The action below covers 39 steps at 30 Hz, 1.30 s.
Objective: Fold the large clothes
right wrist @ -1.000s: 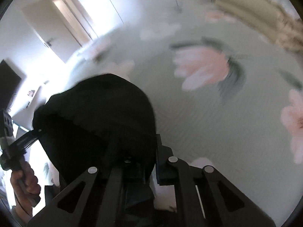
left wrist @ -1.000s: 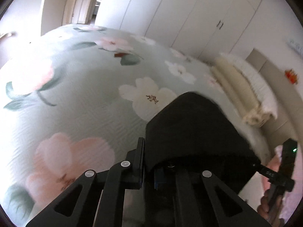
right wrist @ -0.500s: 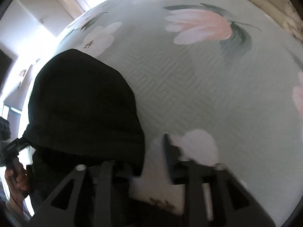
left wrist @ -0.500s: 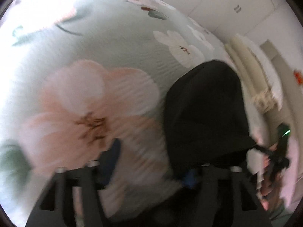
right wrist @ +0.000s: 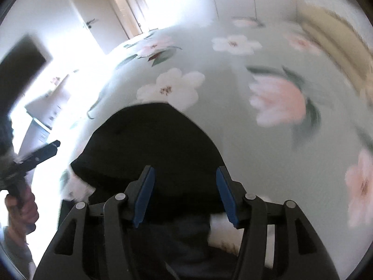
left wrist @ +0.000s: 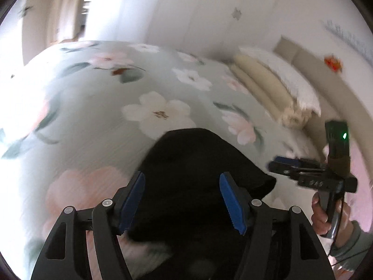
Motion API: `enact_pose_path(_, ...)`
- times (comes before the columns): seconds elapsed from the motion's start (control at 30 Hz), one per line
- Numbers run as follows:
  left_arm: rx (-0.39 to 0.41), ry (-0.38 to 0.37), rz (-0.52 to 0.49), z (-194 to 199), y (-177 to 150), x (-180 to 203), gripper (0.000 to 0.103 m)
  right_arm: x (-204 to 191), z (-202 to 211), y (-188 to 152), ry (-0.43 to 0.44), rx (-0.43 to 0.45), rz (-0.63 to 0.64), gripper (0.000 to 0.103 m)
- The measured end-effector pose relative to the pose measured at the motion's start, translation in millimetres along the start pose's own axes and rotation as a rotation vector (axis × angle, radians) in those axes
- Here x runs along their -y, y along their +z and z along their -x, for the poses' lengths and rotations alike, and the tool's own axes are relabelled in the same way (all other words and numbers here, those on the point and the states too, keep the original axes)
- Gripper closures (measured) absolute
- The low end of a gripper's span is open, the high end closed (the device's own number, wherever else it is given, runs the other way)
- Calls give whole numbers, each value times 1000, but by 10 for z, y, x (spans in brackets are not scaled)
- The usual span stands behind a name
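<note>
A black garment [left wrist: 193, 163] lies folded into a compact shape on the floral bedspread [left wrist: 93, 107]; it also shows in the right wrist view [right wrist: 151, 144]. My left gripper [left wrist: 181, 200] is open and empty, its blue pads [left wrist: 131, 200] spread above the garment's near edge. My right gripper [right wrist: 185, 196] is open and empty too, its blue pads [right wrist: 225, 196] over the garment's near edge. The right gripper also shows in the left wrist view [left wrist: 279, 164], held by a hand, and the left gripper shows in the right wrist view [right wrist: 50, 148].
Rolled cream bedding [left wrist: 263, 88] and a white pillow [left wrist: 286, 77] lie at the bed's far right by the headboard. White wardrobe doors [left wrist: 209, 11] stand behind the bed. A doorway [right wrist: 126, 7] is at the far left.
Both grippers have opened and let go of the black garment, then lifted back from it. The garment now lies on the bed by itself.
</note>
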<state>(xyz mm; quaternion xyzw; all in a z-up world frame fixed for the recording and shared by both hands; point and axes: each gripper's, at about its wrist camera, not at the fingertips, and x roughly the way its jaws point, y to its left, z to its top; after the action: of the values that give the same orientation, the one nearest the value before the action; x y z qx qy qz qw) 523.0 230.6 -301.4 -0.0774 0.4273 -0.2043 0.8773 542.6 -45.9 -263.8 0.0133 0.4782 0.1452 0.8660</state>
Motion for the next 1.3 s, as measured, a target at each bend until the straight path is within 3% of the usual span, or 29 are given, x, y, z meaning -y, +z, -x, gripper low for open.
enact_pose_path(0.13,-190,51,-47,-728,-174,-49,35,-38,-546,-103,-33,-119,22,46)
enact_pose_path(0.2,-275,82,-40,-983,-408,-203,36,42,-890,-305,-72,-236,35,46)
enact_pose_path(0.23,-271,66,-36,-1020,-484,-240,36,94,-991,-396,-59,-260,32,46)
enact_pose_path(0.3,-223,54,-36,-996,-552,-272,36,138,-1001,-459,-53,-212,43,46)
enact_pose_path(0.47,-220,46,-31,-914,-497,-292,36,183,-982,-441,-41,-211,37,45)
enact_pose_path(0.67,-109,-36,-58,-255,-276,-256,35,579,-371,-290,139,-177,-5,44)
enact_pose_path(0.83,-37,-24,8,-117,4,-500,28,922,-290,-142,186,-191,-89,44)
enact_pose_path(0.9,-69,-48,46,-246,89,-630,28,1057,-389,-159,237,-227,-150,44)
enact_pose_path(1.07,-225,-188,199,-823,35,-899,29,1178,-744,-286,370,-290,-265,42)
enact_pose_path(1.17,-247,-224,197,-996,-17,-853,30,1038,-896,-325,459,-316,-248,42)
enact_pose_path(1.23,-249,-212,171,-1052,-40,-781,30,957,-1001,-337,468,-336,-246,44)
enact_pose_path(1.27,-251,-191,151,-1077,-53,-735,33,893,-1082,-350,471,-350,-242,44)
enact_pose_path(1.3,-255,-152,130,-1101,-67,-686,50,837,-1086,-352,465,-353,-233,45)
